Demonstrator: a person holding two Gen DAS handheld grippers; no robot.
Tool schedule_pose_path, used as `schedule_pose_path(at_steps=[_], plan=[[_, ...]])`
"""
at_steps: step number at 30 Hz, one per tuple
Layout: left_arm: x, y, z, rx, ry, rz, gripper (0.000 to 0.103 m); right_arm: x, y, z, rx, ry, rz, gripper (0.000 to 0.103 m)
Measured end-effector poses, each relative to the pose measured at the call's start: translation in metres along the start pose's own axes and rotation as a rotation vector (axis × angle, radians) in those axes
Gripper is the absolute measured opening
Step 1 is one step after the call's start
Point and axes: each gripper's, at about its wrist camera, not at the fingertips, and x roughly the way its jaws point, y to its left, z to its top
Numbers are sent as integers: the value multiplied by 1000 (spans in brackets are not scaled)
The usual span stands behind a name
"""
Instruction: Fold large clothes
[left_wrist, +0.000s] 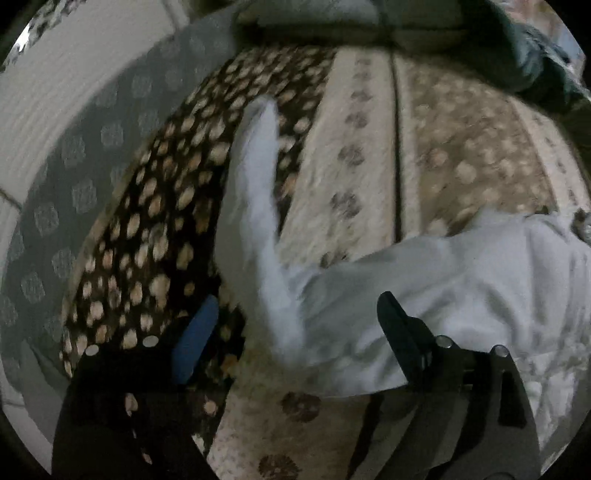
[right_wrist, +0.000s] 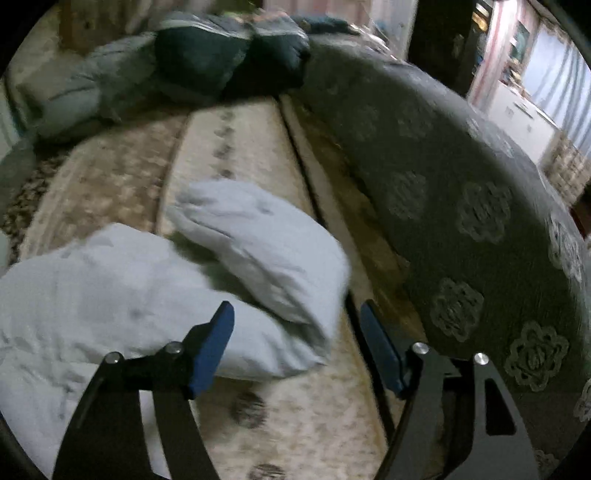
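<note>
From the left wrist we see our left claw (left_wrist: 295, 332) spread wide and empty, the white garment (left_wrist: 424, 295) lying loose between its fingers on the patterned carpet (left_wrist: 351, 166).

From the right wrist, our right claw (right_wrist: 295, 347) gapes empty over bare carpet (right_wrist: 303, 413); the garment (right_wrist: 147, 295) lies just left, the grey cushion edge (right_wrist: 461, 221) close right.

Two close wrist views, steeply downward — white garment (left_wrist: 443, 295) and carpet (right_wrist: 303, 424) shared.
</note>
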Motion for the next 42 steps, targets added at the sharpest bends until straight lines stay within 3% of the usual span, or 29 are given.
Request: schedule_pose_path(at_steps=[7,14,20,21,23,25,26,28,30,34,39,41,42], plan=[[3,-86,31,140,10,-92,88,28,85,22,-136,64,134,72],[38,-191,63,368,110,-195,88,94,164,42,-282,200,249,76],[88,-240,50,490,252,-154,88,157,187,26,-340,347,273,76],[90,-245,44,513,250,-139,87,162,189,21,-347,366,278,76],[98,-255,32,556,263,-100,80,176,195,9,-347,416,309,55],[100,-268,23,581,251,-69,50,178,205,3,-377,402,280,44],[97,-274,20,587,239,-54,42,175,209,3,-384,388,269,31],[85,-283,19,593,208,-26,18,163,211,11,-378,338,253,14],[72,-282,23,579,177,-26,12,150,209,22,-361,288,240,9],[33,-262,48,476,107,-94,11,120,196,49,-308,174,250,7],[-55,-236,78,353,-131,-126,10,45,184,84,-261,-127,215,7],[-74,-228,79,327,-226,-129,11,39,177,90,-227,-151,223,7],[-68,-233,77,338,-234,-101,13,42,178,91,-218,-145,222,7]])
